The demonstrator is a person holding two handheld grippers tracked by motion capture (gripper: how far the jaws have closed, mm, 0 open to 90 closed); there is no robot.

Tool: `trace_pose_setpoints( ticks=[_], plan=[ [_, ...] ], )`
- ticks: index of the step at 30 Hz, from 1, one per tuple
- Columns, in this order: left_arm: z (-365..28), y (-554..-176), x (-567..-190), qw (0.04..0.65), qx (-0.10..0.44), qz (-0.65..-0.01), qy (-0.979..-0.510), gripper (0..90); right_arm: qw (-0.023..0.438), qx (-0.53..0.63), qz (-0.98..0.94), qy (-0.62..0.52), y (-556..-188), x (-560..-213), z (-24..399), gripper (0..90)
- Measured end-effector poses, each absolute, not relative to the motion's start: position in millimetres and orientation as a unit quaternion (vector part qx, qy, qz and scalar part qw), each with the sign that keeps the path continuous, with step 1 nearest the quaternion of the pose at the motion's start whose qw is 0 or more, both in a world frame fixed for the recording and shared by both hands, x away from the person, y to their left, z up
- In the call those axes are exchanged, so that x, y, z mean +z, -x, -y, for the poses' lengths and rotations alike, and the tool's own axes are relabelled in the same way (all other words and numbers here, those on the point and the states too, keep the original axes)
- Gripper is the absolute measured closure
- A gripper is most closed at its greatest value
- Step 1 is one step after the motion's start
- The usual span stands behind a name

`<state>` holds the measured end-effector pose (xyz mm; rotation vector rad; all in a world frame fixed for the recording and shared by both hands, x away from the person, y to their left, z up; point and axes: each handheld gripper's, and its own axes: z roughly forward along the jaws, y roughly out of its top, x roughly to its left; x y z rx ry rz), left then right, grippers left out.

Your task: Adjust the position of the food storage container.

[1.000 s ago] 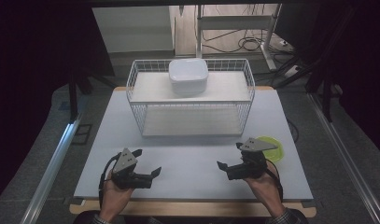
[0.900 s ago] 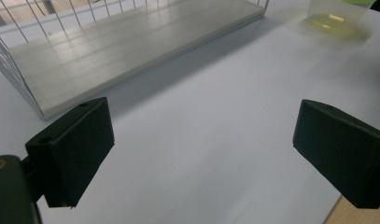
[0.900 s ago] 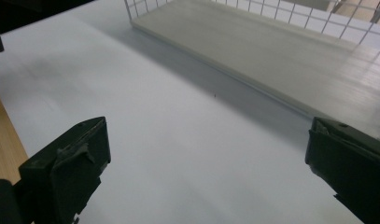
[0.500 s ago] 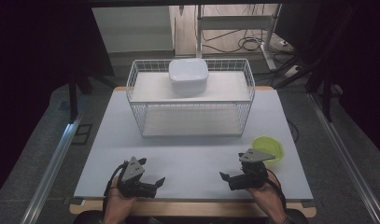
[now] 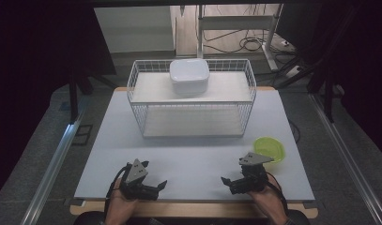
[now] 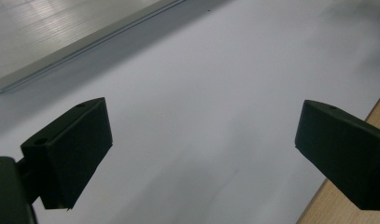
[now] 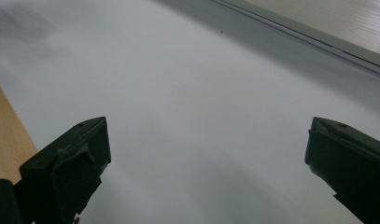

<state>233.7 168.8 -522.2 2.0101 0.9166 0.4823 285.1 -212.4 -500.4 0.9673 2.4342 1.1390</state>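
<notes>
Both grippers, left (image 5: 161, 184) and right (image 5: 225, 180), have pulled back to the near edge (jaws spread, empty); next reach suits the bowl (image 5: 269, 149).

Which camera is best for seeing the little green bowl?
The high view is best: the green bowl sits whole on the table, just past the right gripper. The left and right gripper views look along their open jaws at bare white tabletop, so they tell you nothing about the bowl.
</notes>
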Motion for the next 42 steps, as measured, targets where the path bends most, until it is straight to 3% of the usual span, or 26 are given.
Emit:
trace_pose_setpoints(
  ticks=[11, 20, 28, 33, 42],
  plan=[
    [-170, -234, -523, 0.424, 0.193, -0.369, -0.804, 3.5, 0.143, 0.397, -0.827, -0.371, -293, -493, 221, 1.4],
    [-170, -235, -523, 0.424, 0.194, -0.371, -0.803, 3.5, 0.138, 0.396, -0.819, -0.392, -302, -474, 238, 52.9],
    [-170, -235, -522, 0.425, 0.196, -0.371, -0.802, 3.6, 0.15, 0.402, -0.81, -0.4, -319, -456, 253, 84.5],
    [-170, -236, -523, 0.425, 0.195, -0.372, -0.802, 3.6, 0.171, 0.406, -0.796, -0.415, -331, -447, 267, 89.3],
    [-173, -236, -522, 0.424, 0.197, -0.375, -0.801, 3.7, 0.212, 0.398, -0.766, -0.458, -351, -443, 292, 89.6]
  ],
)
